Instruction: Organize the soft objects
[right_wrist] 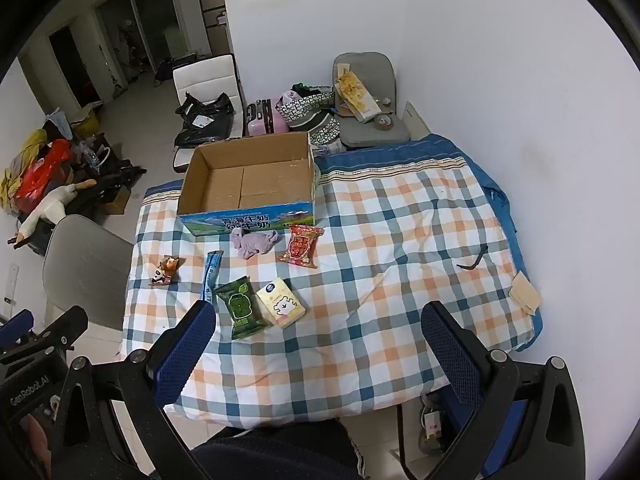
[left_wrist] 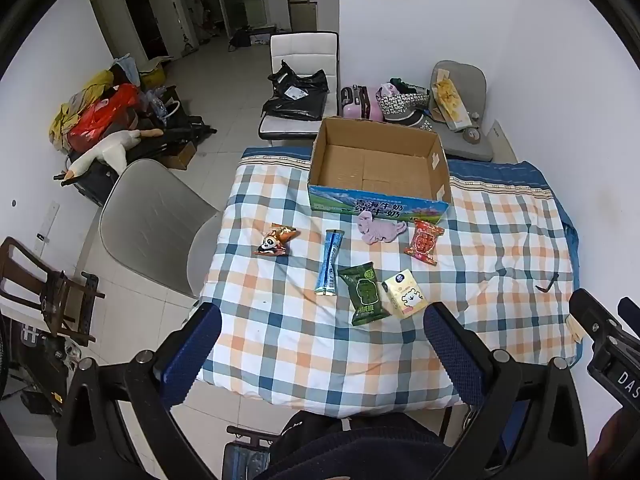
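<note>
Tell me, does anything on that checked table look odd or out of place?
Slightly. A dark bent strip lies alone on the right, far from the packets, and the purple cloth sits crumpled against the empty cardboard box.

Six soft packets (left_wrist: 362,294) lie before an open cardboard box (left_wrist: 378,168).

Item count on the checked cloth (left_wrist: 500,240):
- Cardboard box (left_wrist: 378,166): one.
- Sealed soft packets: five — panda packet (left_wrist: 275,240), blue stick packet (left_wrist: 330,262), green packet (left_wrist: 364,293), yellow tissue pack (left_wrist: 405,298), red packet (left_wrist: 424,241).
- Pink cloth toy (left_wrist: 380,229): one.
- Dark hook-shaped item (left_wrist: 547,283): one.
</note>
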Tool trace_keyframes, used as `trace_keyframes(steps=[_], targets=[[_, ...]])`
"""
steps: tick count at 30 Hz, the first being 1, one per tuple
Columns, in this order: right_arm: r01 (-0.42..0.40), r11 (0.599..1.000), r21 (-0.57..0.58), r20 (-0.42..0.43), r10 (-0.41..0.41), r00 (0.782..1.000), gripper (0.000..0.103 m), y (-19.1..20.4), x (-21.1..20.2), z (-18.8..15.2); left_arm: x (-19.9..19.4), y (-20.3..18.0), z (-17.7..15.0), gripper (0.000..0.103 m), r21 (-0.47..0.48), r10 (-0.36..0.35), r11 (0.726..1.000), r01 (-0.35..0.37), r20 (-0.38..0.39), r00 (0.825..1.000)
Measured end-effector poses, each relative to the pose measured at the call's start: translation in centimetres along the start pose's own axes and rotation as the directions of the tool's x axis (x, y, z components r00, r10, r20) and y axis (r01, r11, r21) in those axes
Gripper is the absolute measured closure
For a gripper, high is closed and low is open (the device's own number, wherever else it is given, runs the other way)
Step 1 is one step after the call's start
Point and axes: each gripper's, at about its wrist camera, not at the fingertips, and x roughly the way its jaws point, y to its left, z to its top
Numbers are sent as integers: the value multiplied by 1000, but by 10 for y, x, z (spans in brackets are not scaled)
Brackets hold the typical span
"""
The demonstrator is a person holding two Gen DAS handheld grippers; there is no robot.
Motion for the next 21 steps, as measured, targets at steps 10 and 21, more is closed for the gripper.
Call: trace_keyframes(steps=[10, 21], targets=[[7, 1000, -5, -5, -7, 1000, 0, 1, -1, 1, 3, 4, 5, 0, -2, -6, 1000, 5, -2, 1000], [8, 1000, -6, -2, -8, 1000, 0, 2, -2, 1, -5, 9, 8, 0, -2, 6, 1000, -5, 19, 1000]])
